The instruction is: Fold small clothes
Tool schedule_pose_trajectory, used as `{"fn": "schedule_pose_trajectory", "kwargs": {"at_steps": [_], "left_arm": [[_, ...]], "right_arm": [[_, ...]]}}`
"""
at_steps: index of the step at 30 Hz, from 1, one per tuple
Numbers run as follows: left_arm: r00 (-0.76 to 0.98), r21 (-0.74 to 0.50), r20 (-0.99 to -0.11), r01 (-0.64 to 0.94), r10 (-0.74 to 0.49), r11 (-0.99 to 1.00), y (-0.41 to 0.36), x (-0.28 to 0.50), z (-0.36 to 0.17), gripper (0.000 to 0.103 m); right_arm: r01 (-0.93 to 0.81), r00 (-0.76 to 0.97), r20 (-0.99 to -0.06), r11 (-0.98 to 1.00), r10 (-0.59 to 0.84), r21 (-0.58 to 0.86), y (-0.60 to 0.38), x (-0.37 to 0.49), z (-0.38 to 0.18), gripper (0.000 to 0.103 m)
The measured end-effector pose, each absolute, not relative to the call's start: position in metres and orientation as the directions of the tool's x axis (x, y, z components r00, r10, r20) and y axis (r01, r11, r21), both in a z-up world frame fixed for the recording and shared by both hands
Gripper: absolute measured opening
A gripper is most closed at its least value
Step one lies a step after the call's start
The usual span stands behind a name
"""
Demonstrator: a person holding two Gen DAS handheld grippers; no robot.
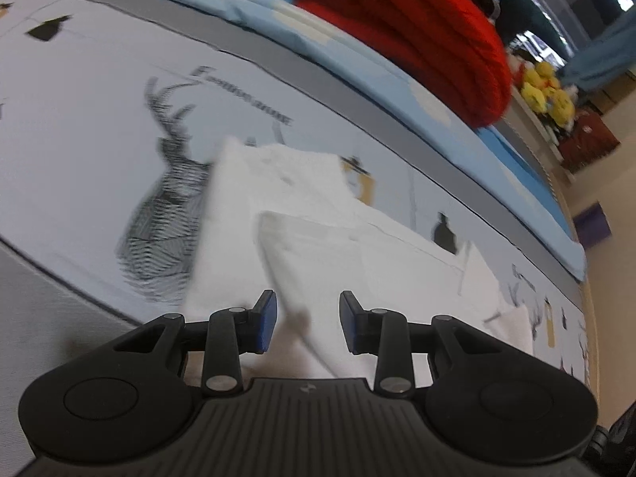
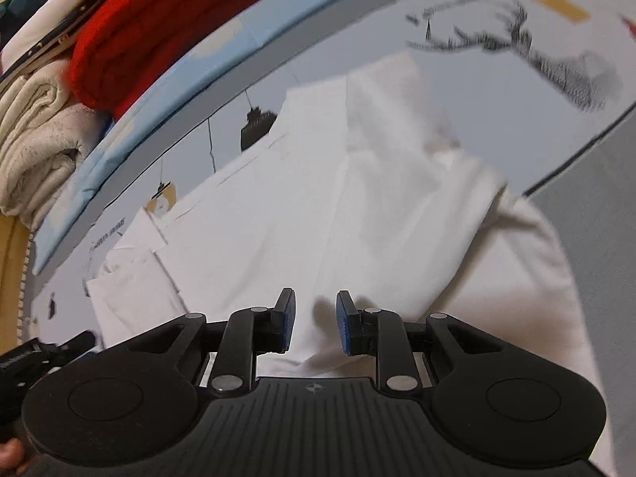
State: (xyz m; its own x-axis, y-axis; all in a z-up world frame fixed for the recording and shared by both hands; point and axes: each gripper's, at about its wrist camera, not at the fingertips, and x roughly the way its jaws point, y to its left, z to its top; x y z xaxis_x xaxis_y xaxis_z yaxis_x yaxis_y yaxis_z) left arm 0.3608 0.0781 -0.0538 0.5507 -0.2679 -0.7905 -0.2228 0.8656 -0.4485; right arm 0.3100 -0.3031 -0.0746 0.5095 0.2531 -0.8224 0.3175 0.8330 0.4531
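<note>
On the deer-print sheet lay the white garment, both grippers' jaws narrowly parted above it, gripping nothing. At eleven o'clock from the right gripper sat red knitwear and a cream bundle; nothing blocked the left gripper.

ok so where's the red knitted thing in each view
Left wrist view: the red knitted garment lies top right of centre, beyond the white garment.
Right wrist view: it lies top left, beside a cream folded cloth.
Shared landmark: the deer print on the bedsheet, left in the left wrist view, top right in the right wrist view.
</note>
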Motion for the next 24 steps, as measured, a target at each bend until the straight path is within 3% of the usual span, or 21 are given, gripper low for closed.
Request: {"fn": "schedule_pose_trajectory", "kwargs": {"at_steps": [5, 7, 11, 14, 15, 16, 17, 18, 19, 22, 24], "left_arm": [[0.539, -0.438, -0.785, -0.135, -0.305, 0.889, 0.033, 0.368, -0.062, 0.049], [0.525, -0.410, -0.799, -0.115, -0.295, 0.905, 0.014, 0.369, -0.068, 0.065], [0.478, -0.286, -0.852, -0.079, -0.215, 0.955, -0.021, 0.372, -0.087, 0.071], [0.485, -0.113, -0.868, 0.007, -0.102, 0.994, -0.046, 0.365, -0.096, 0.071], [0.492, -0.055, -0.868, 0.034, -0.065, 0.998, -0.054, 0.362, -0.097, 0.061], [0.499, -0.006, -0.866, 0.037, -0.024, 0.999, -0.057, 0.360, -0.097, 0.045], [0.505, 0.013, -0.863, 0.024, -0.001, 1.000, -0.056, 0.359, -0.097, 0.038], [0.507, 0.000, -0.862, -0.013, 0.007, 1.000, -0.050, 0.358, -0.095, 0.024], [0.501, -0.044, -0.865, -0.093, 0.009, 0.995, -0.037, 0.356, -0.092, 0.017], [0.483, -0.161, -0.874, -0.377, 0.046, 0.912, 0.009, 0.339, -0.083, 0.021], [0.500, -0.279, -0.866, -0.466, -0.010, 0.839, 0.034, 0.330, -0.083, 0.021]], "right_arm": [[0.365, 0.514, -0.837, 0.836, 0.185, 0.409, -0.307, 0.311, -0.071, 0.024], [0.433, 0.511, -0.849, 0.811, 0.138, 0.393, -0.317, 0.309, -0.071, 0.025], [0.529, 0.485, -0.868, 0.754, 0.107, 0.389, -0.334, 0.304, -0.077, 0.024], [0.549, 0.475, -0.875, 0.745, 0.095, 0.379, -0.338, 0.302, -0.078, 0.025], [0.553, 0.472, -0.877, 0.744, 0.092, 0.376, -0.340, 0.302, -0.079, 0.025], [0.560, 0.467, -0.880, 0.740, 0.090, 0.373, -0.341, 0.302, -0.080, 0.025], [0.564, 0.463, -0.882, 0.737, 0.090, 0.372, -0.342, 0.302, -0.080, 0.025], [0.569, 0.459, -0.884, 0.734, 0.091, 0.372, -0.343, 0.302, -0.081, 0.025], [0.573, 0.456, -0.885, 0.730, 0.093, 0.372, -0.344, 0.303, -0.082, 0.025], [0.585, 0.443, -0.892, 0.726, 0.087, 0.362, -0.345, 0.307, -0.087, 0.026], [0.595, 0.438, -0.894, 0.714, 0.098, 0.369, -0.347, 0.308, -0.090, 0.029]]}}
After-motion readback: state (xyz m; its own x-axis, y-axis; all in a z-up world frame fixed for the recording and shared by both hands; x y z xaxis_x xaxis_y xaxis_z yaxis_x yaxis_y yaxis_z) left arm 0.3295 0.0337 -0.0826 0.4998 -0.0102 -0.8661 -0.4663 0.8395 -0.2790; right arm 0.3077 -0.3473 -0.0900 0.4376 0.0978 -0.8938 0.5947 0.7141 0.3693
